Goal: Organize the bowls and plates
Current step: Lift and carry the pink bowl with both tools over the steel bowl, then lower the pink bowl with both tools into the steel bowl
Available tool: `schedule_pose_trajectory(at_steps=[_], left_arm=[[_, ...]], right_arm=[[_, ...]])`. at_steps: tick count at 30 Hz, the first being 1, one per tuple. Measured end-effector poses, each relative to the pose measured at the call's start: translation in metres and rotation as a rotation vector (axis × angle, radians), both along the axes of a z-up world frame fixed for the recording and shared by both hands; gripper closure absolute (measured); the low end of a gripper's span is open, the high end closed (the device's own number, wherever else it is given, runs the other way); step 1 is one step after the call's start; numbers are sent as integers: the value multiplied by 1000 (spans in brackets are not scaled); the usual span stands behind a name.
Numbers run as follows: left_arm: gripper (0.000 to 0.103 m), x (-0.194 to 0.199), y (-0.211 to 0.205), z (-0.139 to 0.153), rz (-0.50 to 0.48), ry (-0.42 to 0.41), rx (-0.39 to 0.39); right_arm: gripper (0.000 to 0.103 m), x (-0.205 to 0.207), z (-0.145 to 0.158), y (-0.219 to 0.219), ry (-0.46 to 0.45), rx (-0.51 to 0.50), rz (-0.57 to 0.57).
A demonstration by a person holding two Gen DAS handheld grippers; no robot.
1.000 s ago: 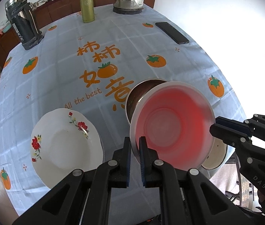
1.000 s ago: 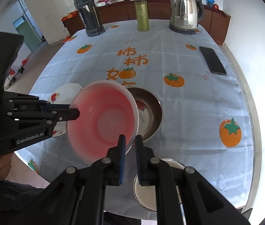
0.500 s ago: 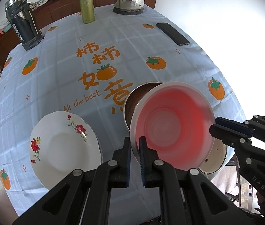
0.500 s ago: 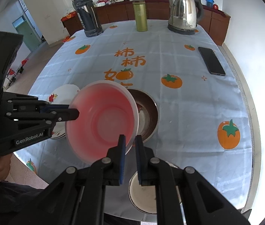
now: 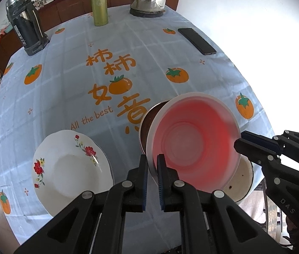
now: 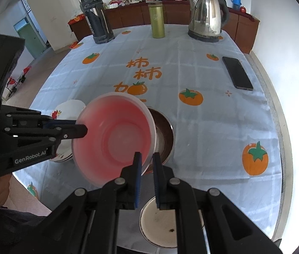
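Note:
A translucent pink plastic bowl [image 5: 193, 146] is held in the air between both grippers, above the table. My left gripper [image 5: 152, 166] is shut on its near-left rim. My right gripper [image 6: 146, 163] is shut on its opposite rim; the bowl also shows in the right wrist view [image 6: 115, 137]. A steel bowl [image 6: 163, 137] sits on the table just behind and under it, mostly hidden in the left wrist view [image 5: 149, 114]. A white flowered plate [image 5: 71, 169] lies at the near left. A white enamel dish [image 6: 166, 226] sits at the table's near edge.
A black phone [image 6: 237, 73] lies at the right. A steel kettle [image 6: 206, 17], a green flask [image 6: 156, 20] and a dark thermos [image 6: 96, 17] stand along the far edge. The tablecloth [image 6: 212, 114] has orange fruit prints.
Both grippers and the pink bowl have drawn slightly back toward the near table edge. The grip on the bowl is unchanged.

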State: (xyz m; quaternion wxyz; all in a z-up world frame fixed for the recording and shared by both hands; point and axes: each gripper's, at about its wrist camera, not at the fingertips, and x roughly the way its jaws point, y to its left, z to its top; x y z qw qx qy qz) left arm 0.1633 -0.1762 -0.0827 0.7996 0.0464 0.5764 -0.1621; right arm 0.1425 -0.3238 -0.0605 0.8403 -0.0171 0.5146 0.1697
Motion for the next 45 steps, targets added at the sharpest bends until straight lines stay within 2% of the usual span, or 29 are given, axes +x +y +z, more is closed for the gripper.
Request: schedule_pose_trajectory(at_steps=[16,45], left_arm=[[93,20,-9,-6,3,29,12],[91,28,-15,-31,11,88,27]], right_arm=[[92,30,-6,-5,10,-24,2],[92,48,-31,-3,66,-48,22]])
